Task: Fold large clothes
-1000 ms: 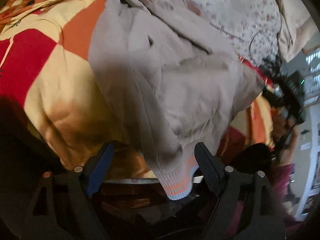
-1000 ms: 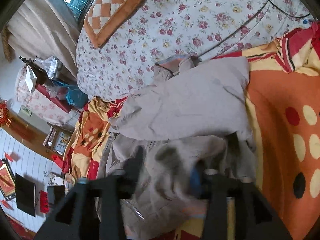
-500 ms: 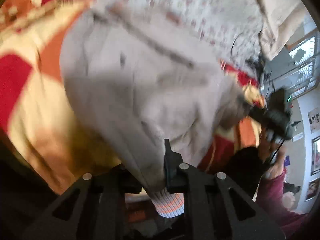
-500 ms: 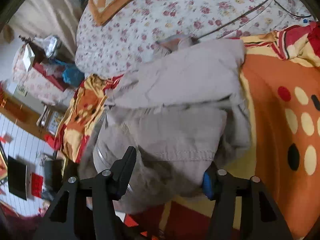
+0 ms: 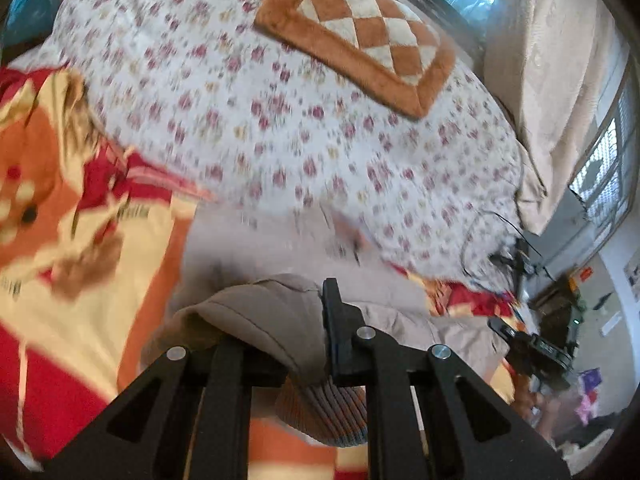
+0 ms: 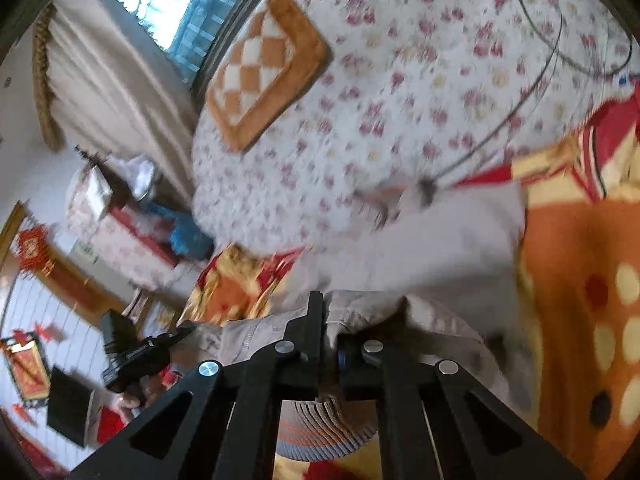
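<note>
We see the left gripper, jaws clamped on a fold of the beige jacket; right gripper, jaws pinched on the same jacket, which lies on the orange blanket over the bed; checked cushion behind.

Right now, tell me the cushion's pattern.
Cushion: cream-and-orange checks, orange border; clearest in the left wrist view.

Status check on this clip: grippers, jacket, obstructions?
Left gripper shut on jacket. Right gripper shut on it too. Cable beyond, on bedspread.
</note>
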Action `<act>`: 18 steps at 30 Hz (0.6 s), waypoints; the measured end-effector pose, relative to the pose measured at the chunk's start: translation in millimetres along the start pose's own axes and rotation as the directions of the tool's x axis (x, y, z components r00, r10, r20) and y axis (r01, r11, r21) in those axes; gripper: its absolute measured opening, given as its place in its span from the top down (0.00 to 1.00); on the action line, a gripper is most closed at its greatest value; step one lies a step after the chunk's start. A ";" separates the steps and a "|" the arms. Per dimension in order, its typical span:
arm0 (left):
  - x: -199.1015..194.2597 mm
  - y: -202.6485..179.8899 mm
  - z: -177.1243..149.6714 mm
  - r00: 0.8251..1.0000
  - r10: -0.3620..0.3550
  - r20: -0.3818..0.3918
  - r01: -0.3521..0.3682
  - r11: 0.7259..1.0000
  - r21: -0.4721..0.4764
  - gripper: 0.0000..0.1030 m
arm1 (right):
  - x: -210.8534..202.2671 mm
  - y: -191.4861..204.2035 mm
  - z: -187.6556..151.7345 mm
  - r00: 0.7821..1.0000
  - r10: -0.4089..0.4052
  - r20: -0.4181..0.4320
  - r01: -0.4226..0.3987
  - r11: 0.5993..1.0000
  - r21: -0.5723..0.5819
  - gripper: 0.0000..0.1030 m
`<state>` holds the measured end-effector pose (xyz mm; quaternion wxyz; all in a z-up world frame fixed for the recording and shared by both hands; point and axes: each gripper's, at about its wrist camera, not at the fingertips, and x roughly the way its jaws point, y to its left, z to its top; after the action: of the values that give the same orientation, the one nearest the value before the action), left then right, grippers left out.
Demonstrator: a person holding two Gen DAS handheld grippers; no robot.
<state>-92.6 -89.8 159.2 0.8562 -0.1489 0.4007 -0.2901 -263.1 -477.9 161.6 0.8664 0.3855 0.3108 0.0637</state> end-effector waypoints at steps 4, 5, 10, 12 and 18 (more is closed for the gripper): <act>45.2 8.2 26.3 1.000 0.014 0.012 -0.014 1.000 -0.023 0.89 | 28.3 -18.7 30.1 0.997 -0.080 0.014 0.080 0.996 0.048 0.96; 59.0 12.5 31.3 1.000 0.019 0.008 -0.018 1.000 -0.024 0.89 | 36.0 -25.3 37.5 0.996 -0.094 0.015 0.092 0.994 0.064 0.97; 112.8 43.7 31.9 1.000 0.009 -0.017 -0.010 0.999 -0.050 0.86 | 72.0 -68.8 55.2 0.987 -0.156 0.024 0.153 0.981 0.117 0.89; 127.2 49.0 31.5 0.996 0.043 -0.074 -0.045 0.999 -0.030 0.63 | 74.3 -74.9 51.7 0.979 -0.201 0.027 0.198 0.977 0.078 0.57; 93.8 55.8 41.8 0.997 0.016 0.070 -0.010 0.997 -0.077 0.15 | 35.6 -56.8 60.5 0.976 -0.202 0.077 0.206 0.977 -0.046 0.51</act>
<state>8.6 -102.7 102.3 0.8653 -0.1892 0.3822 -0.2635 -206.5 -542.9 134.9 0.8891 0.3302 0.3154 -0.0312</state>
